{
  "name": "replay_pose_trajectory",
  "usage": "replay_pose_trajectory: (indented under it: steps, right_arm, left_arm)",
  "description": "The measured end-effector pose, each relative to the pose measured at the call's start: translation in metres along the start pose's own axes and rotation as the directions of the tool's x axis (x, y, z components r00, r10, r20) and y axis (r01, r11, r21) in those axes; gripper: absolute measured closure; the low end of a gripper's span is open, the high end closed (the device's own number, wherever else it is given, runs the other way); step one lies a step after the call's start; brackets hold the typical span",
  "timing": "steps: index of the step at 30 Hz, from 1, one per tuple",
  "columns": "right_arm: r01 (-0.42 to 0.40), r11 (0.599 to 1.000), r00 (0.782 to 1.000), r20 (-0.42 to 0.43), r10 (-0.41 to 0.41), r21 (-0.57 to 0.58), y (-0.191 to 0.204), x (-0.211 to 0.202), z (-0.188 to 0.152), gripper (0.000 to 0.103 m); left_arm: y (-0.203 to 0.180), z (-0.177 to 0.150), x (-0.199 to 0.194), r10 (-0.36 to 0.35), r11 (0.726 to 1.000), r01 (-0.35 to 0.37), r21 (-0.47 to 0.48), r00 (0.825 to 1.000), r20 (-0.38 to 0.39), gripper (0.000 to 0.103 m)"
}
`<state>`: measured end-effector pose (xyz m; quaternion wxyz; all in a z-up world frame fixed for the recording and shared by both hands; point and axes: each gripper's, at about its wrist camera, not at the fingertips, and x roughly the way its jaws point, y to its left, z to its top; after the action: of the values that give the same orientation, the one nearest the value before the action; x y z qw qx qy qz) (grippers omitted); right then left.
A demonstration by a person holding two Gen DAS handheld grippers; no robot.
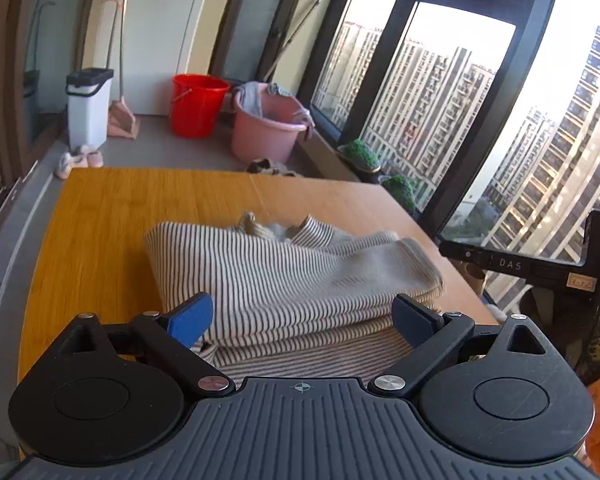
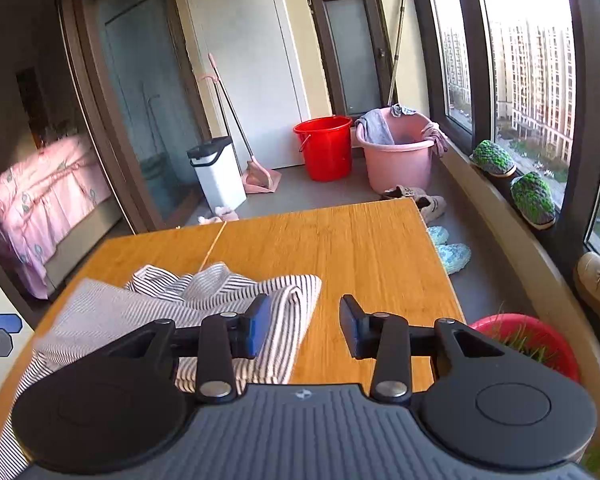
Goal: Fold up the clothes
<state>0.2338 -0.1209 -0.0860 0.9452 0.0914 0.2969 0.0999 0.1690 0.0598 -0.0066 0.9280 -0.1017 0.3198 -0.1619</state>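
Striped garment (image 1: pixel 284 280) folded in a thick bundle on wooden table (image 1: pixel 100 224), directly ahead of left gripper (image 1: pixel 302 318). Jaws spread wide, blue pads (image 1: pixel 192 318) level with the bundle's near edge, gripping nothing. Right gripper (image 2: pixel 305 328) partly open and empty, hovering over bare wood just right of the same garment (image 2: pixel 204 300), left pad in front of the cloth's edge. Beyond both, red bucket (image 2: pixel 326 146) and pink basin (image 2: pixel 396 156) on the floor.

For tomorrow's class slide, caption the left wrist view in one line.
Open left gripper poised over a folded striped garment on the wooden table.
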Motion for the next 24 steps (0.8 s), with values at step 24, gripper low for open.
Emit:
replay_pose_trajectory:
  steps: [24]
  right_arm:
    - [0.123,0.991,0.992,-0.041,-0.121,0.055,0.002,0.047,-0.01,0.06]
  left_arm:
    - [0.006,-0.004,0.028,0.161,0.986,-0.163,0.029,0.986,0.047,0.01]
